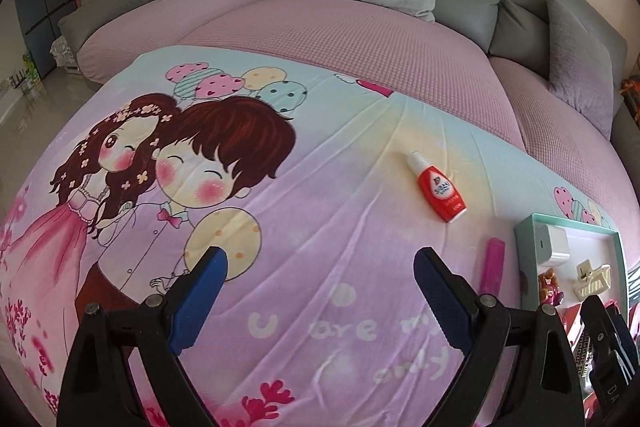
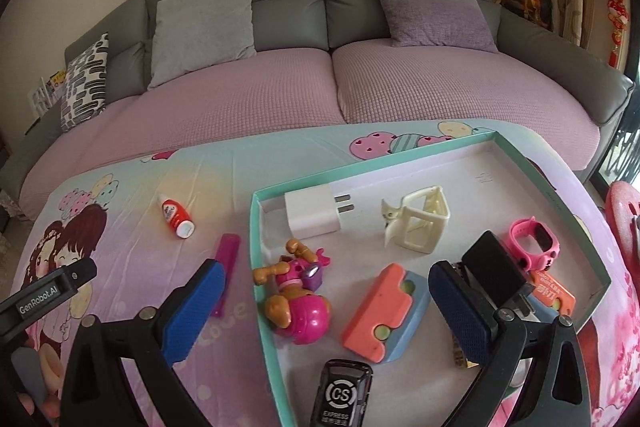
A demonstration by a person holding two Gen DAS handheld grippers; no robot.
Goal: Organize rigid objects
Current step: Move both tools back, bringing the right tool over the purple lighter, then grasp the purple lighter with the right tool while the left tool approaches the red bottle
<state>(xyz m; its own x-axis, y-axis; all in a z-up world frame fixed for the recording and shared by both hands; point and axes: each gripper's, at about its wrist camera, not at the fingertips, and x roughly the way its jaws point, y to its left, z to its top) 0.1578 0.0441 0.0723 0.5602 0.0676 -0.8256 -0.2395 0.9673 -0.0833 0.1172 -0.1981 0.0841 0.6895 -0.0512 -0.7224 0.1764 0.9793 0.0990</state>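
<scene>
Both hand-held grippers hang with their jaws spread wide and nothing between them: the left gripper [image 1: 320,291] over the printed cloth, the right gripper [image 2: 324,303] over the near part of the teal tray [image 2: 256,255]. Two loose things look to be left outside the tray. A red bottle [image 1: 438,189] lies on its side ahead and to the right of the left gripper, and a pink stick [image 1: 493,265] lies just off that gripper's right finger, close beside the tray wall. Going by how things lie, the stick is the nearer pick. It is slim, flat and smooth plastic on soft, wrinkled fabric, so the fingers should straddle its narrow width and press down a little into the cloth before closing. The bottle is round, glossy and tapered to a white cap; gripping across its wider body should keep it from rolling or squirting out. Inside the tray sit hard, angular pieces: a white charger [image 2: 312,213], a cream claw clip [image 2: 418,225], a pink dog toy [image 2: 298,301] and a pink watch [image 2: 534,237]. Bare floor remains toward the tray's far side.
</scene>
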